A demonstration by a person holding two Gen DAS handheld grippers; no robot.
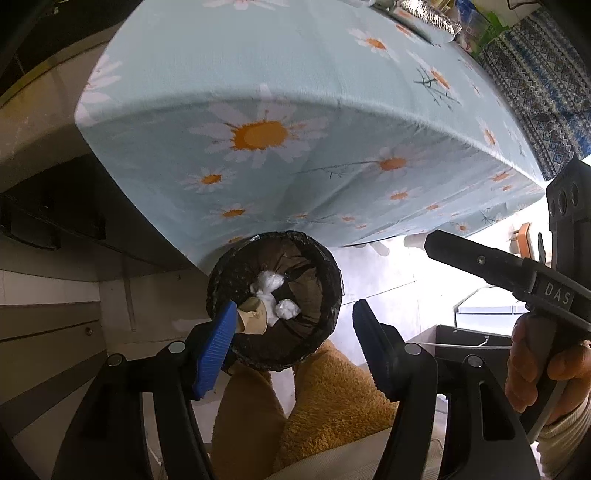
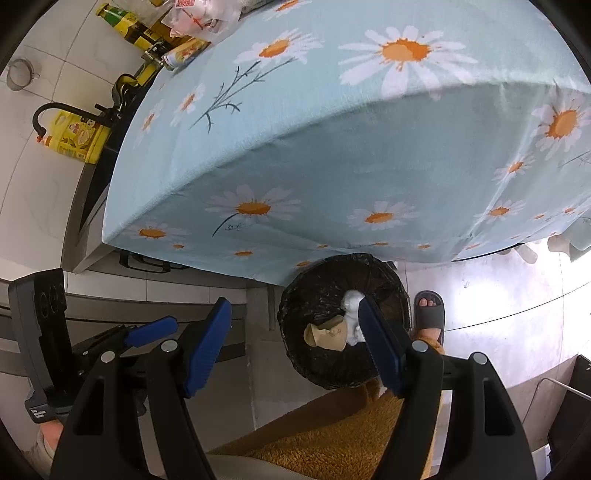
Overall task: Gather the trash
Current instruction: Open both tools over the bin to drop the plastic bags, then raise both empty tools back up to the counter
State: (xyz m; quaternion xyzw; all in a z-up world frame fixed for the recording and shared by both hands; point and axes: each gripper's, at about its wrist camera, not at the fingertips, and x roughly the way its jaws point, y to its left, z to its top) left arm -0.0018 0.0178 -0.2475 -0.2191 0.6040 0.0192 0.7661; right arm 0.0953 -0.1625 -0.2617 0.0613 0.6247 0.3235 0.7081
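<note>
A round bin with a black liner (image 1: 275, 302) stands on the floor under the table's edge; it also shows in the right wrist view (image 2: 343, 325). Inside lie crumpled white tissues (image 1: 271, 282) and a beige crumpled paper (image 1: 253, 315), seen again in the right wrist view as the paper (image 2: 327, 332) and tissue (image 2: 351, 301). My left gripper (image 1: 293, 334) is open and empty above the bin. My right gripper (image 2: 295, 332) is open and empty above the bin's left side. The right gripper's body (image 1: 517, 273) shows in the left wrist view.
The table with a light-blue daisy cloth (image 1: 295, 129) overhangs the bin. A foil tray (image 1: 428, 14) sits at its far end. Oil bottles (image 2: 79, 134) stand on a counter at left. My leg in mustard trousers (image 2: 332, 435) and a slippered foot (image 2: 428, 310) are beside the bin.
</note>
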